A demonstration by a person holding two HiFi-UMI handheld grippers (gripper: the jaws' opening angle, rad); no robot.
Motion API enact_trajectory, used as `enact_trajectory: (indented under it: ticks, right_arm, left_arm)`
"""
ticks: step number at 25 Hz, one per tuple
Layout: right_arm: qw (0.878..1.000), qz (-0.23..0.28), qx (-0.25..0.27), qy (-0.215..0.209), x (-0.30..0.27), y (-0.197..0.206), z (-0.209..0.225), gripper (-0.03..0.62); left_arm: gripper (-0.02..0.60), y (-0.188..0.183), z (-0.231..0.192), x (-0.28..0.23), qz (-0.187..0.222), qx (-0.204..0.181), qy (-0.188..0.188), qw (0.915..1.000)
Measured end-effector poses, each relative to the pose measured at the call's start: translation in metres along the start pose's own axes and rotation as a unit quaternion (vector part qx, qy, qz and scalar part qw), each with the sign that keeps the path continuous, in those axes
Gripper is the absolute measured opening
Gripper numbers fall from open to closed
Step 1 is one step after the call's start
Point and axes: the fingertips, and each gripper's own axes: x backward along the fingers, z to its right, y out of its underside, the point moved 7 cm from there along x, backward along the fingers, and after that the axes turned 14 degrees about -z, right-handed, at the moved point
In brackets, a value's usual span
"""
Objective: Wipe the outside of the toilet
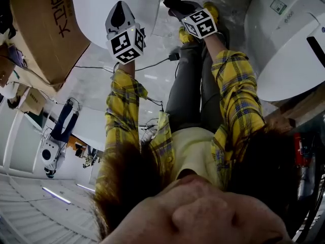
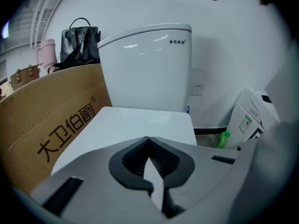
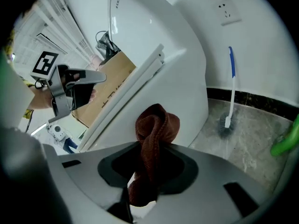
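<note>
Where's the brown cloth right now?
The brown cloth is pinched in the right gripper, in the right gripper view's middle, just before the white side of the toilet; the toilet brush stands further right.

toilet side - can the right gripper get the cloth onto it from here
Probably yes. The right gripper is shut on the brown cloth, and the toilet has its white side just ahead with nothing between. The toilet brush stands off by the wall, out of the way.
</note>
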Motion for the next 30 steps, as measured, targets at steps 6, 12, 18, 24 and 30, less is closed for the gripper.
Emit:
enact_trajectory:
  ticks: [6, 12, 18, 24, 30]
  right_arm:
    - [1.0, 0.005, 0.002, 0.019, 0.037, -0.01, -0.005, 0.121]
    - [0.999, 0.018, 0.012, 0.025, 0.07, -0.021, -0.022, 0.121]
    - [0.998, 0.04, 0.038, 0.033, 0.111, -0.044, -0.044, 0.122]
    - [0.994, 0.075, 0.061, 0.047, 0.155, -0.074, -0.065, 0.121]
    - [0.989, 0.108, 0.084, 0.059, 0.197, -0.097, -0.096, 0.122]
  left_arm:
    - [0.002, 0.002, 0.005, 0.01, -0.01, -0.004, 0.011, 0.9999]
    - [0.002, 0.002, 0.01, 0.02, -0.015, -0.008, 0.019, 0.9997]
    - [0.002, 0.002, 0.014, 0.029, -0.032, -0.027, 0.029, 0.9987]
    - [0.002, -0.009, 0.02, 0.051, -0.02, -0.013, 0.036, 0.9991]
    - [0.002, -0.027, 0.02, 0.089, -0.002, 0.002, 0.024, 0.9997]
